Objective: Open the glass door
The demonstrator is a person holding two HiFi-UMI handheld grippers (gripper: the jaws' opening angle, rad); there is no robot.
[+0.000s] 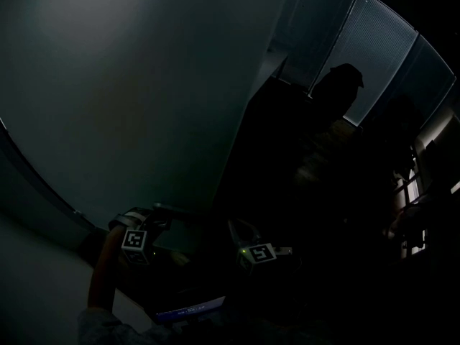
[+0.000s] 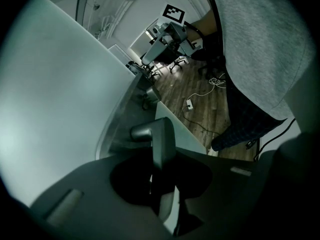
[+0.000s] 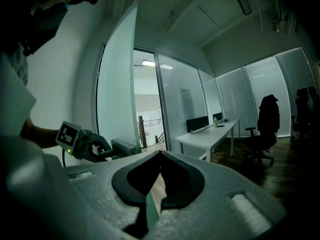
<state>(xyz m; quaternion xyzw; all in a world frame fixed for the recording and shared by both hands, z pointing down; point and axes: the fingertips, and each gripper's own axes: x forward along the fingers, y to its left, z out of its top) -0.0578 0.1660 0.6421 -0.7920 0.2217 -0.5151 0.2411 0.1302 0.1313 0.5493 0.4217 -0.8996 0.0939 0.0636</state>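
- Because the head view is almost black, little can be made out in it. It shows two marker cubes, a pale sweep of the tall frosted glass door and a dark silhouette against the slatted window blinds. The handle and both sets of jaws are lost in shadow in that view.
- In the left gripper view, the left gripper has its jaws clamped on the grey metal lever handle, one jaw on each side with only a narrow gap between them. The lever comes off the door's edge strip and runs down into the dark hollow behind the jaws, where its lower end is hidden.
- In its own view, the right gripper has its jaws together at the tips, with nothing between them. It hangs clear of the door and apart from the left gripper, which shows on the handle at that view's left.
- A thin greenish sliver low in the hollow behind the right jaws is too dim to identify.
- The door's free edge stands upright, and a lit passage shows just to its right.
- Further right, well away from the door, are a long white surface and a black office chair with a dark jacket over its back.
- Bare wooden floor lies beyond the handle, crossed by a white cable with a power strip.
- The person's grey garment fills the right of the left gripper view.
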